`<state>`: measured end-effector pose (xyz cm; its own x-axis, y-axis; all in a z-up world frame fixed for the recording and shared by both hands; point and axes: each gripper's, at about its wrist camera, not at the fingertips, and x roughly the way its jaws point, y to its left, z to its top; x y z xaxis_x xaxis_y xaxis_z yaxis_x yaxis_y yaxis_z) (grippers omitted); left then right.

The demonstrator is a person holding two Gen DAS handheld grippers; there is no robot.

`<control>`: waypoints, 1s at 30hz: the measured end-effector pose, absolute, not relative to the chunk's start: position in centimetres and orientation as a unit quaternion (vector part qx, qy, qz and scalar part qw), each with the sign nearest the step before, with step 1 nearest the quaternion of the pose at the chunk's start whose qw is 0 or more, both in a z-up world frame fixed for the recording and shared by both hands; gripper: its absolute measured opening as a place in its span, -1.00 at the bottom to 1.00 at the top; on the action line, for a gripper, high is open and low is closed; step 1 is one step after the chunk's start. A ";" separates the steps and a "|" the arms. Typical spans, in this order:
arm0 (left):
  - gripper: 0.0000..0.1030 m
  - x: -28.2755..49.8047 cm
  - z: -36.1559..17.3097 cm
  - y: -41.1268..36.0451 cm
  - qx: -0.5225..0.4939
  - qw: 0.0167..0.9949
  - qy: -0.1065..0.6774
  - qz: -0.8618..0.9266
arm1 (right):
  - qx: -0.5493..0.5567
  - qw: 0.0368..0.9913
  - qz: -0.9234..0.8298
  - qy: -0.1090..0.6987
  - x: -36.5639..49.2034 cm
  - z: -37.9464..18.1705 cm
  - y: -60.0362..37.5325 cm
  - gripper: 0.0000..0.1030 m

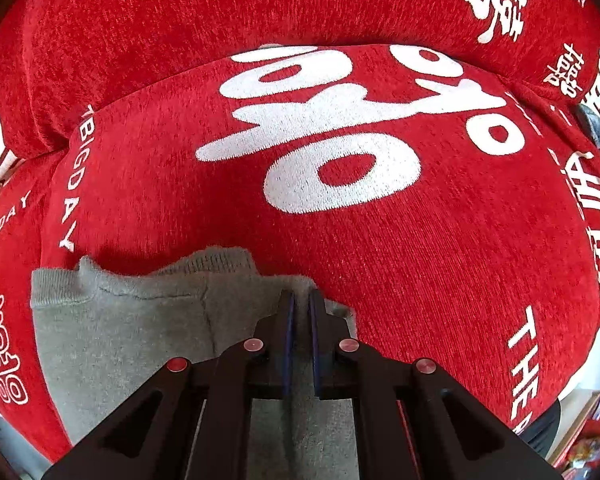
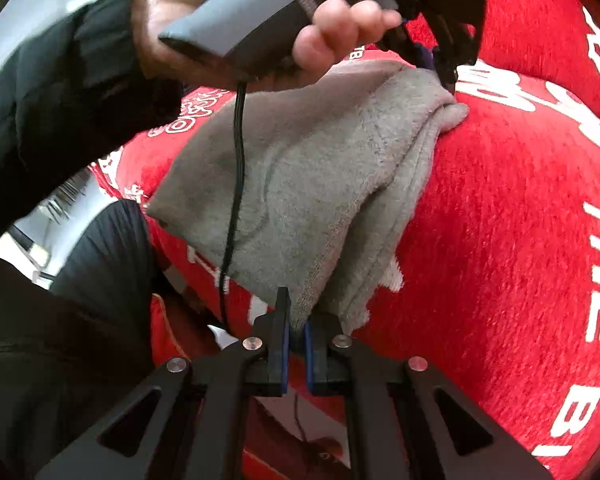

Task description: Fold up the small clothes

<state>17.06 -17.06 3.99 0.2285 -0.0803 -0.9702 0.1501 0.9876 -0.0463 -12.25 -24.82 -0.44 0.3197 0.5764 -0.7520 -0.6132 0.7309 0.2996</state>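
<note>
A: Lower centre of the right wrist view: the right gripper point(image 2: 297, 322) pinches one corner of the grey garment point(image 2: 300, 184), jaws closed on the fleece. Why there?

B: Likely to hold an edge taut. At upper right of that frame the left gripper point(image 2: 440, 66), in the person's hand point(image 2: 340, 36), is clamped on the far corner.

A: And where does the garment lie?

B: Draped over the red cushion point(image 1: 380, 240), at lower left in the left wrist view, seemingly mid-fold between the two grips.
</note>
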 end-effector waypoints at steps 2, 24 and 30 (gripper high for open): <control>-0.82 17.1 4.9 -16.7 0.018 0.779 0.622 -0.082 | -0.022 0.812 0.365 0.455 -12.3 -0.2 -24.8 -0.86; 1.00 3.3 6.1 0.1 -0.039 0.840 0.541 0.000 | -0.017 0.848 0.358 0.392 1.2 5.7 -21.2 0.59; 1.00 2.0 3.8 0.9 -0.049 0.840 0.541 -0.002 | 0.047 0.828 0.275 0.487 6.6 0.1 -23.0 0.64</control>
<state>2.02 0.93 3.84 0.4144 -0.0570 -0.9083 -0.0500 0.9951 -0.0853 6.59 -23.01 0.09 0.3742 0.5004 -0.7807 -0.4098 0.8445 0.3449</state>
